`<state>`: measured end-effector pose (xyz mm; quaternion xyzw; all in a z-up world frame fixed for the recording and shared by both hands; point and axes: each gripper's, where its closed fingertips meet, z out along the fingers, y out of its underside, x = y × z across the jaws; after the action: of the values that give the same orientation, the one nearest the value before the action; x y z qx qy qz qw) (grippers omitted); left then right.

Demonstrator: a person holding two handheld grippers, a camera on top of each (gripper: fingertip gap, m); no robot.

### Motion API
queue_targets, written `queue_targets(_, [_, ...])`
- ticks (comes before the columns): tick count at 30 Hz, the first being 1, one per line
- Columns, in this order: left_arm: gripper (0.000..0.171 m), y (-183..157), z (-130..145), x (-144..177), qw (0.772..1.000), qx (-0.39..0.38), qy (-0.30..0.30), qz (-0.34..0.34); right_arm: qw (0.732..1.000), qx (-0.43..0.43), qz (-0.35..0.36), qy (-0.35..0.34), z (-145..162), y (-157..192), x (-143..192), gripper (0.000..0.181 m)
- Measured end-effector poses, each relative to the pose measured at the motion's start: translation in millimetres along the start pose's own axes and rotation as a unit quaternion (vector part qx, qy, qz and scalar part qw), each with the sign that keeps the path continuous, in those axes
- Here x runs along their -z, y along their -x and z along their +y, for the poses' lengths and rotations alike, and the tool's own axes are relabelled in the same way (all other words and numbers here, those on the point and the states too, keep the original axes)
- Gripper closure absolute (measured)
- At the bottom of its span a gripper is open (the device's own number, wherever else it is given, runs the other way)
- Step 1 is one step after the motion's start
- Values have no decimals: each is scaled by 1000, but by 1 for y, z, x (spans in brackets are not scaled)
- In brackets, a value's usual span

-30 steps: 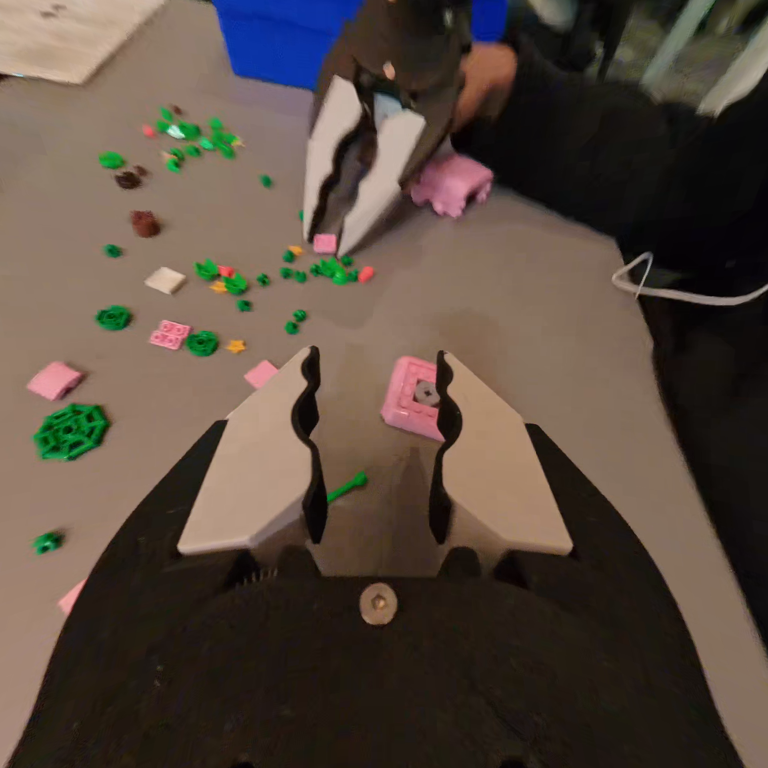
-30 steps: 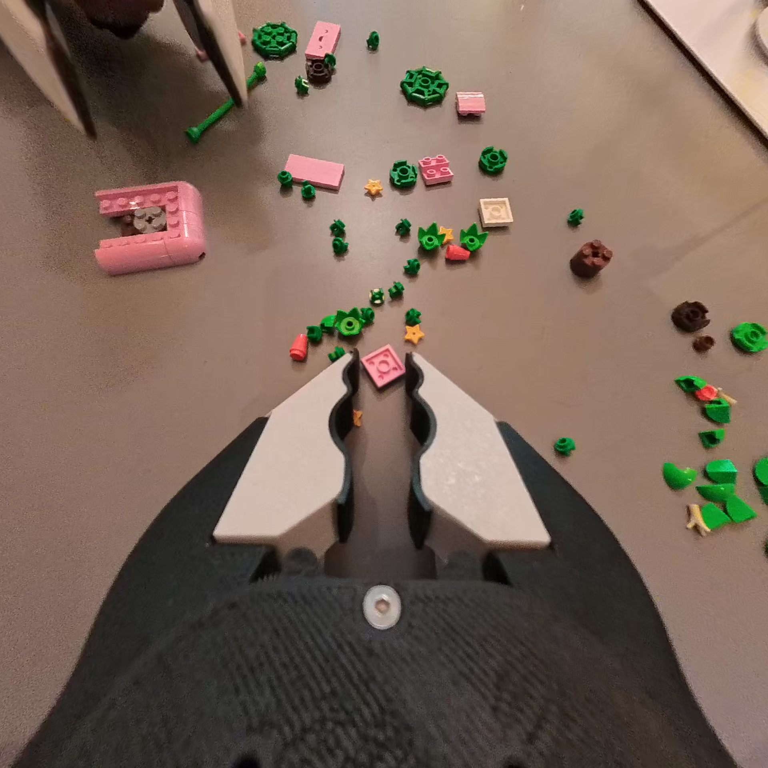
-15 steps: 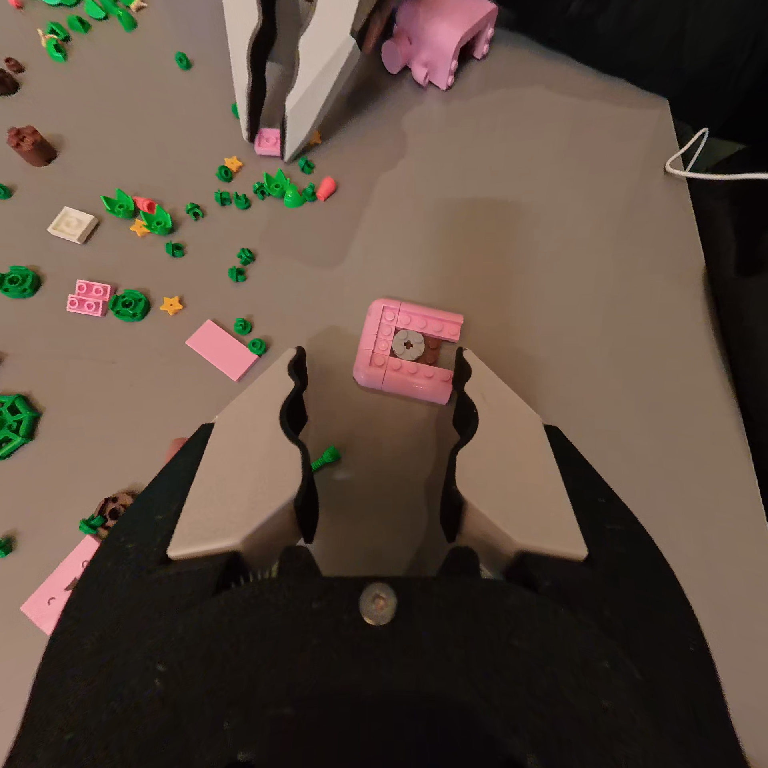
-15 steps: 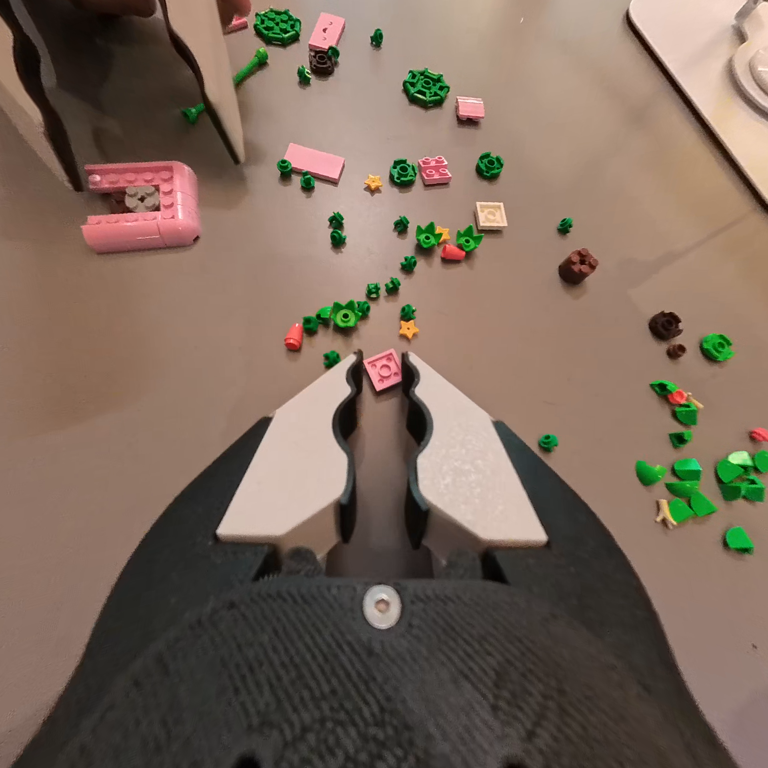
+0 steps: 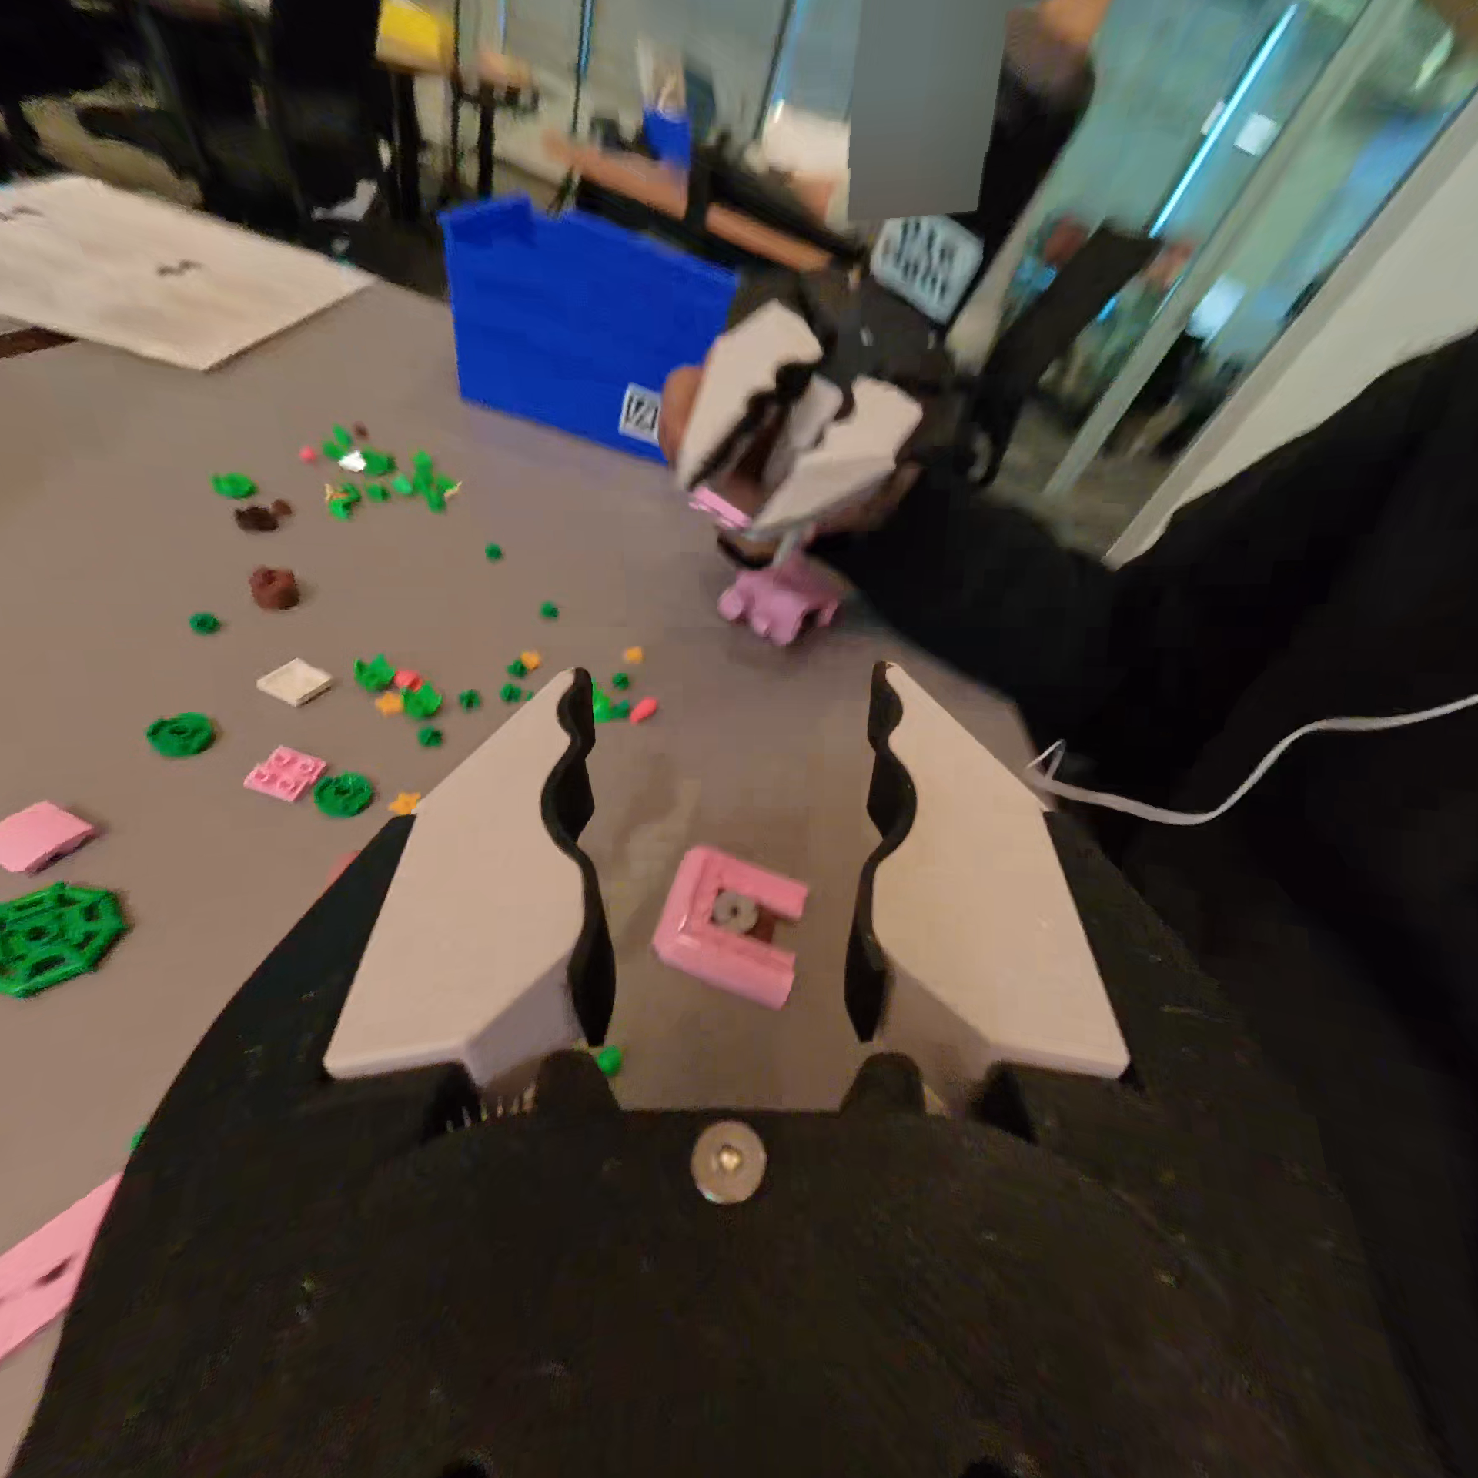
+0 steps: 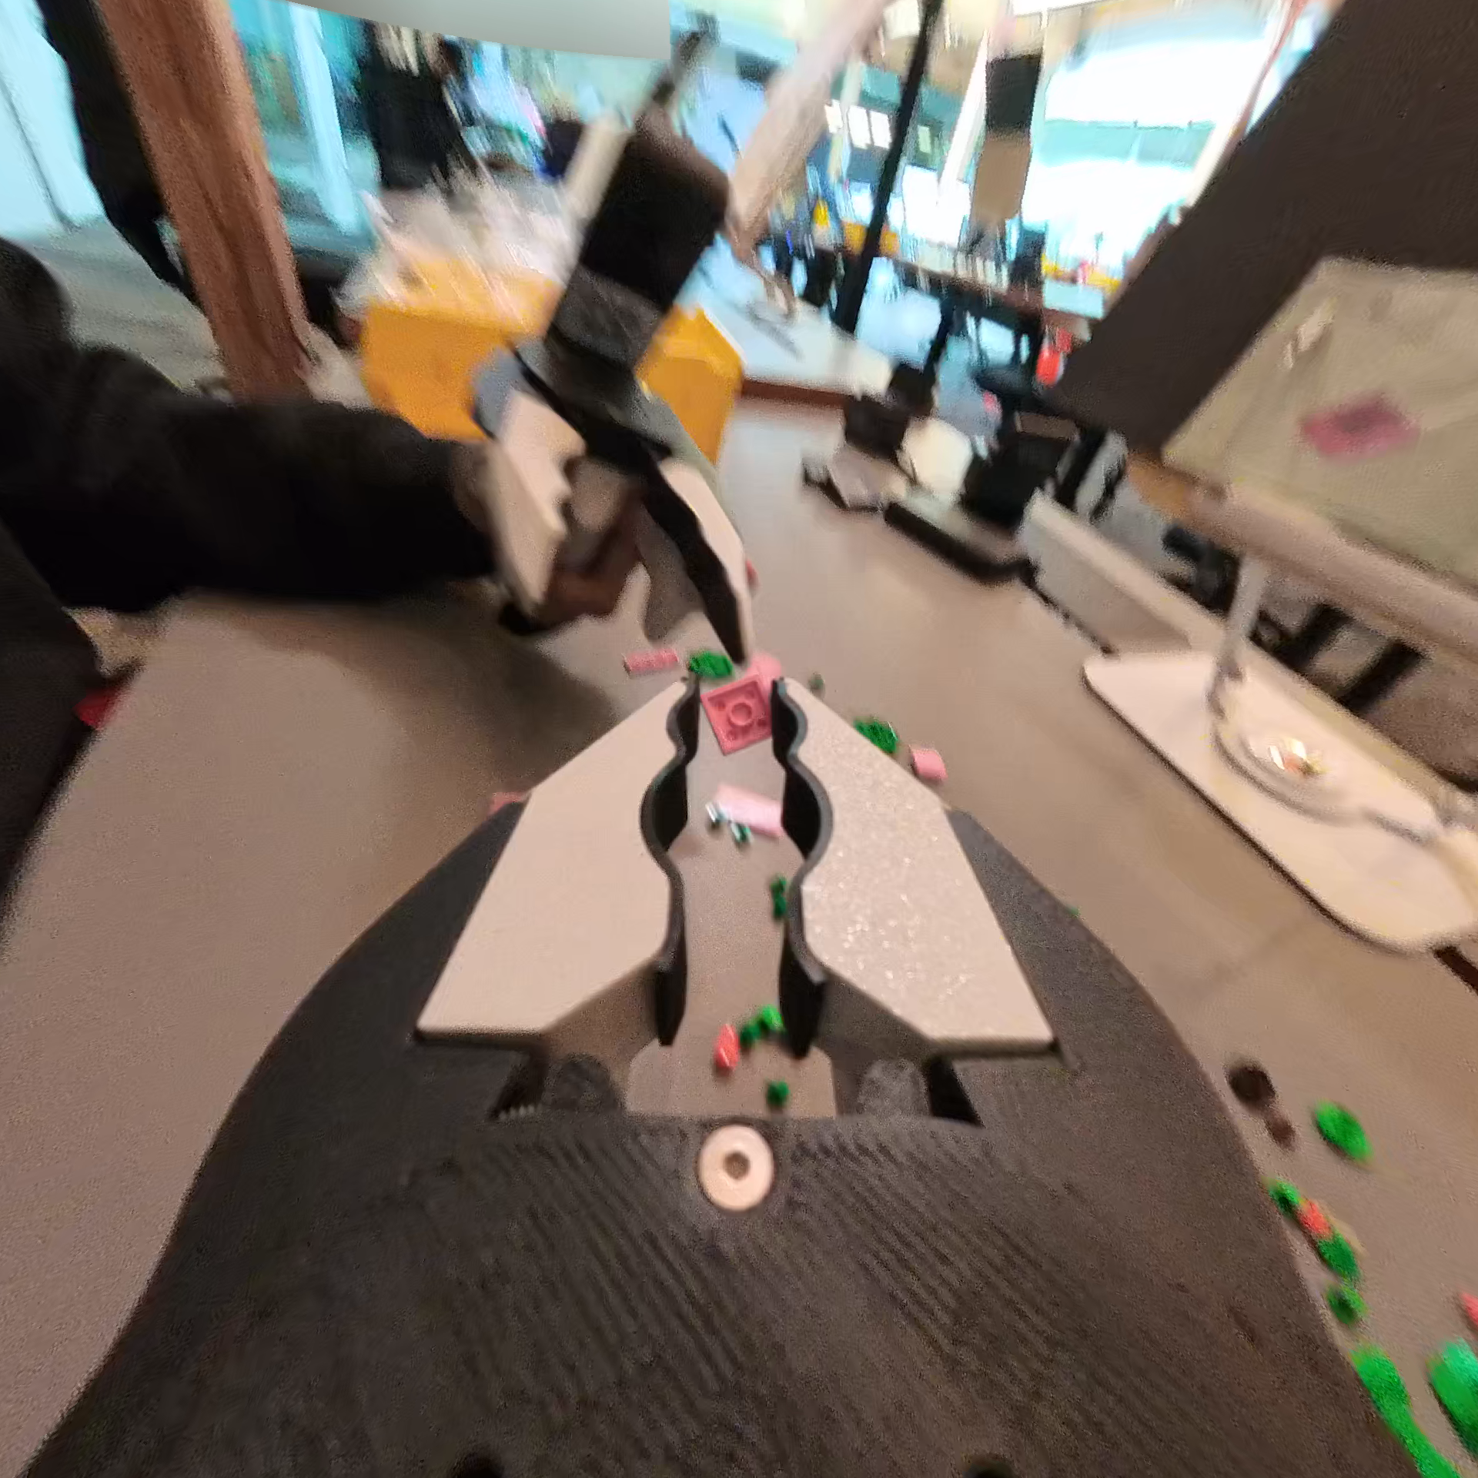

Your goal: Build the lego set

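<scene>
Left gripper (image 5: 724, 680): jaws spread wide and empty, poised above the table (image 5: 800, 704) on either side of the pink U-shaped assembly.
Pink U-shaped assembly (image 5: 724, 952): lies flat on the table between the left fingers without touching either one; a grey round piece (image 5: 732, 910) sits in its hollow, and the open side faces right.
Right gripper (image 6: 732, 688): jaws narrowed onto a small pink square plate (image 6: 737, 717), pinched at the fingertips and lifted clear of the table; in the left wrist view it hangs well beyond the assembly.
Loose parts: green bits, a green web disc (image 5: 52, 937), pink plates and brown rounds lie scattered on the left of the table.
Far side: a second pink sub-build (image 5: 776, 605) near the table edge, a blue bin (image 5: 576, 320) behind.
Step in hand: likely carrying the plate to the assembly.
Next move: probably close the left gripper on the assembly's outer walls to steady it, then bring the plate down stud-aligned and press.
</scene>
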<state>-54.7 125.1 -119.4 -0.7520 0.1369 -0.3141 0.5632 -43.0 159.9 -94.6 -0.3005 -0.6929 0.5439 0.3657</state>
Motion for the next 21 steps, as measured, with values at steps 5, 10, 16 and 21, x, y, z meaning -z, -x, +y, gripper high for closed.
queue_targets(5, [100,-30,-21,4,976,127,-77,158,994,32,-46,-90,-39,47,-16,166])
queue_targets(10, [114,-50,-16,-4,954,177,-69,233,991,30,-77,-105,-37,68,-26,166])
queue_targets(16, [149,-54,-20,0,943,190,-82,261,992,20,-73,-102,-32,64,-29,166])
queue_targets(21, [160,-48,-22,2,940,203,-92,259,993,25,-61,-100,-29,58,-28,175])
